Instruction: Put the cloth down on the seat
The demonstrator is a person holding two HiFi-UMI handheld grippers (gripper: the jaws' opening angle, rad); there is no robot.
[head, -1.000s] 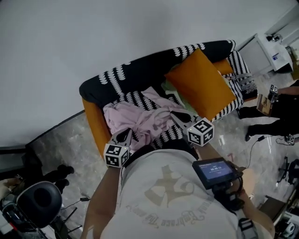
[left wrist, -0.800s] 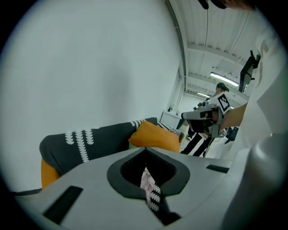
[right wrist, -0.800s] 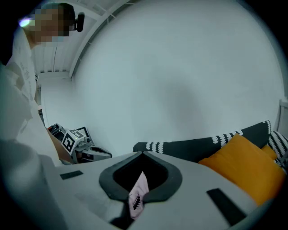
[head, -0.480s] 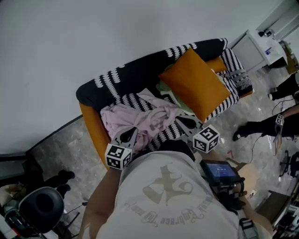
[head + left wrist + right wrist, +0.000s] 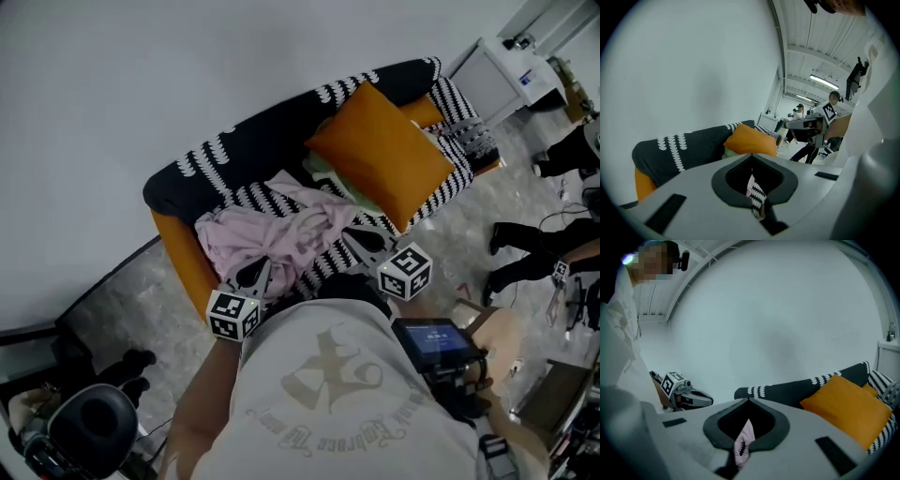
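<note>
Looking down past the person's pale shirt (image 5: 328, 394), both tongs sit low at the front of the sofa. The left tongs (image 5: 253, 272) are closed tip to tip over the near hem of the pink cloth (image 5: 272, 234). The right tongs (image 5: 361, 242) are likewise closed, just beside the cloth's right edge above the striped seat (image 5: 326, 262). Neither pair seems to have anything pinched (each gripper view shows only a sliver of pink and stripe through the slot behind the meeting tips). The cloth lies bunched on the seat's left half, up against the black backrest (image 5: 281, 136), so the putting-down looks finished. What remains, I judge, is to lift both tongs away without snagging a fold. Beyond the cloth an orange cushion (image 5: 380, 155) leans on the backrest, with something pale green (image 5: 323, 173) tucked under its edge that I cannot identify. The seat's front edge is hidden by the shirt, the cloth covers much of the seat beneath it, and the figures on the floor at far right are cut off by the frame.
</note>
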